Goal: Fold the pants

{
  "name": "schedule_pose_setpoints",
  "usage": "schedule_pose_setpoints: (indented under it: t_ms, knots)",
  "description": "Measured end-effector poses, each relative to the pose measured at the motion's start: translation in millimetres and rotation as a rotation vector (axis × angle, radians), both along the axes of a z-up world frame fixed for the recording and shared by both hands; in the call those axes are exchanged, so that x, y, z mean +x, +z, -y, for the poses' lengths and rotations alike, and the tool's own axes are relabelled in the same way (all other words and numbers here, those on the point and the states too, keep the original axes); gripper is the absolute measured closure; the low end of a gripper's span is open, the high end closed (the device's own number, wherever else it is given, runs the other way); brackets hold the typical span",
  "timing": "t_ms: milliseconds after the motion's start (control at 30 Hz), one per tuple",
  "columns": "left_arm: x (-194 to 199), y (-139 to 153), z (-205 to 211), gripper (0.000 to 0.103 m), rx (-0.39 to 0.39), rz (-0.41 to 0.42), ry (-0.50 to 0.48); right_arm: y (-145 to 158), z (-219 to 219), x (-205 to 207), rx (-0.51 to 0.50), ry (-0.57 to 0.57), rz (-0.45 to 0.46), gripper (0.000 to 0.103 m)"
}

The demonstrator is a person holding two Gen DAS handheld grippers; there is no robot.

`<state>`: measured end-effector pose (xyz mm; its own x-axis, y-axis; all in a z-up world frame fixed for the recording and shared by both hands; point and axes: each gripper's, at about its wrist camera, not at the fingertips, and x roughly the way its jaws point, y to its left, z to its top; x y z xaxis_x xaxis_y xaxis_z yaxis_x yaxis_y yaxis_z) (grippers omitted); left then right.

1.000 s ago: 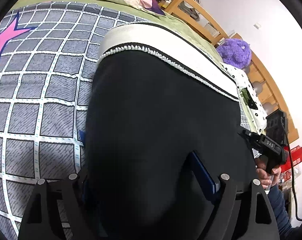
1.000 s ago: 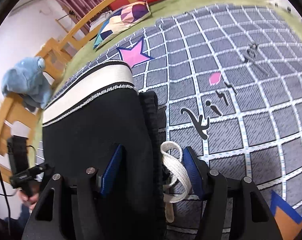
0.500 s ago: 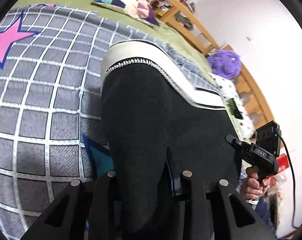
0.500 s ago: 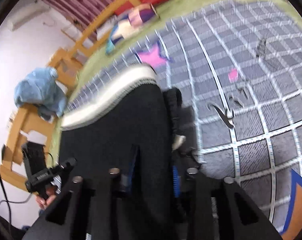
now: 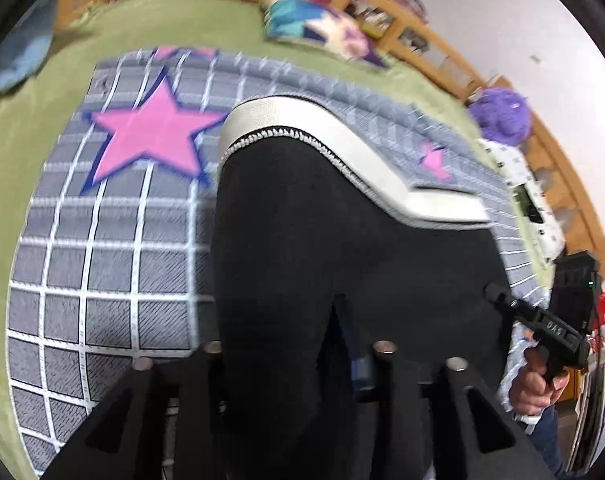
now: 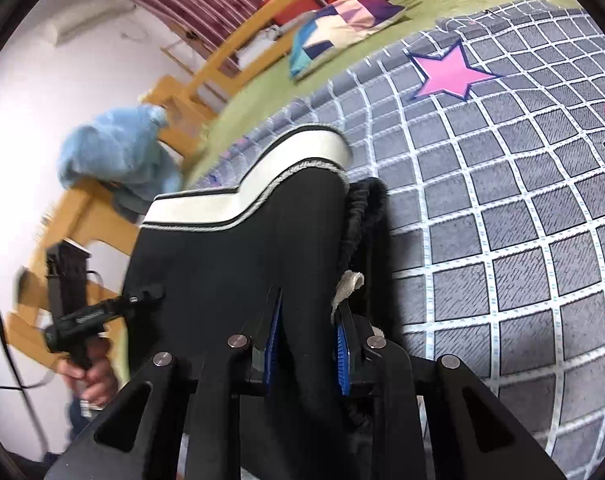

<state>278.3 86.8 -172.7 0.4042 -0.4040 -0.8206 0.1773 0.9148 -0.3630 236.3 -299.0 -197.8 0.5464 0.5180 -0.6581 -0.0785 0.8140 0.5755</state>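
Black pants (image 5: 302, 248) with white cuff band (image 5: 342, 148), pinched by each hand-held gripper (image 5: 278, 344) (image 6: 308, 320).

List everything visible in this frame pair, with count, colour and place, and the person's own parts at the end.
pants: 1, black with white band, lifted over the blanket, pinched by both tools
drawstring: 1, off-white, at the pants' edge by the right tool
blanket: 1, grey grid with pink stars, on the bed
sheet: 1, green, under the blanket
pillow: 1, multicolour patchwork, far end of the bed
plush toy: 1, purple, by the wooden rail
blue cloth: 1, on the rail
left tool: shut on pants
right tool: blue pads, shut on pants
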Motion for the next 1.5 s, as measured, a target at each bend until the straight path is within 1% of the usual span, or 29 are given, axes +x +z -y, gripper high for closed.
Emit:
schedule_pose_setpoints:
  t_ms: [67,133,200,233,267,300,400,467,533,567,600,633,667,733,767,800,867,900,967,1033,1067,1100,1133,1167,1200,1267,1300,1400,1500]
  knots:
    - [0.3,-7.5,-2.6,0.053,0.041,0.006,0.029,-13.2,10.8,6.6,-0.022,0.000,-0.002,0.076]
    - [-3.8,-4.1,-0.2,0.048,0.115,0.045,0.041,-24.6,28.9,15.7,-0.034,-0.043,-0.059,0.067]
    - [-17.8,5.6,2.9,0.047,0.192,0.082,0.047,-16.9,33.9,18.5,-0.090,-0.047,-0.077,0.061]
    - [-25.1,10.5,4.4,0.047,0.209,0.099,0.039,-5.8,32.6,14.0,-0.137,-0.057,-0.078,0.061]
    - [-37.8,17.4,7.7,0.047,0.233,0.129,0.023,2.7,31.8,9.3,-0.162,-0.076,-0.070,0.061]
    - [-52.6,24.3,10.3,0.047,0.255,0.160,0.017,18.9,27.5,-4.1,-0.190,-0.104,-0.032,0.063]
    - [-91.6,30.4,8.5,0.043,0.229,0.192,0.023,46.0,5.5,-42.6,-0.241,-0.092,0.092,0.063]
    - [-112.9,21.5,16.9,0.043,0.261,0.196,0.008,47.0,-18.0,-67.9,-0.261,-0.022,0.149,0.063]
    - [-131.0,2.7,22.1,0.042,0.320,0.204,0.017,28.2,-32.7,-80.8,-0.272,0.039,0.126,0.068]
    - [-138.3,-7.7,19.1,0.041,0.293,0.195,0.037,14.1,-37.9,-84.3,-0.302,0.052,0.097,0.070]
    - [-142.1,-15.6,13.8,0.040,0.235,0.165,0.051,-3.7,-44.3,-91.0,-0.374,0.066,0.093,0.070]
    - [-144.5,-17.1,9.3,0.040,0.198,0.147,0.060,-11.4,-46.4,-95.7,-0.407,0.078,0.105,0.070]
    - [-148.2,-12.6,1.7,0.040,0.147,0.127,0.072,-14.3,-48.4,-100.1,-0.431,0.081,0.108,0.071]
    - [-158.6,0.3,-4.9,0.043,0.118,0.148,0.065,-9.2,-45.7,-102.8,-0.420,0.084,0.067,0.071]
    - [-170.1,10.0,-6.6,0.041,0.133,0.189,0.054,-4.3,-41.8,-105.2,-0.406,0.079,0.063,0.071]
    - [-177.0,14.2,-5.2,0.035,0.160,0.205,0.040,1.6,-39.0,-109.9,-0.394,0.069,0.070,0.071]
    - [-187.0,13.8,-1.1,0.035,0.203,0.218,0.017,13.1,-35.3,-116.7,-0.383,0.059,0.094,0.071]
    - [-189.9,13.3,-0.7,0.035,0.204,0.231,0.021,17.8,-32.9,-120.4,-0.373,0.041,0.118,0.071]
    - [-188.7,11.0,-1.3,0.035,0.170,0.258,0.076,22.6,-30.2,-124.5,-0.355,-0.018,0.164,0.070]
    - [-181.3,-1.9,0.5,0.035,0.164,0.227,0.105,7.5,-30.5,-117.9,-0.349,-0.014,0.108,0.071]
    - [-171.1,-19.1,5.9,0.035,0.200,0.147,0.093,-2.4,-33.1,-113.9,-0.368,0.001,0.076,0.073]
    - [-166.4,-27.6,8.7,0.041,0.205,0.105,0.077,-15.0,-37.3,-113.4,-0.408,0.014,0.053,0.075]
    - [-166.1,-35.7,10.9,0.042,0.191,0.074,0.052,-18.9,-40.0,-113.9,-0.426,0.028,0.044,0.075]
    - [-170.2,-35.6,12.8,0.045,0.204,0.087,0.035,-19.9,-41.9,-117.1,-0.446,0.036,0.054,0.075]
    - [-175.7,-29.1,14.7,0.049,0.220,0.113,0.008,-16.3,-42.6,-119.7,-0.459,0.048,0.062,0.075]
    - [-186.1,-8.2,14.0,0.049,0.209,0.173,-0.045,-4.5,-38.8,-121.7,-0.448,0.090,0.067,0.075]
    - [-188.4,-1.1,12.4,0.046,0.203,0.194,-0.053,6.3,-32.8,-121.6,-0.425,0.093,0.092,0.073]
    - [-185.1,22.4,3.6,0.046,0.190,0.243,-0.060,31.3,-18.7,-111.2,-0.397,0.055,0.160,0.059]
    - [-166.4,41.7,-2.6,0.044,0.171,0.281,-0.026,50.1,-6.7,-78.6,-0.418,-0.001,0.212,0.055]
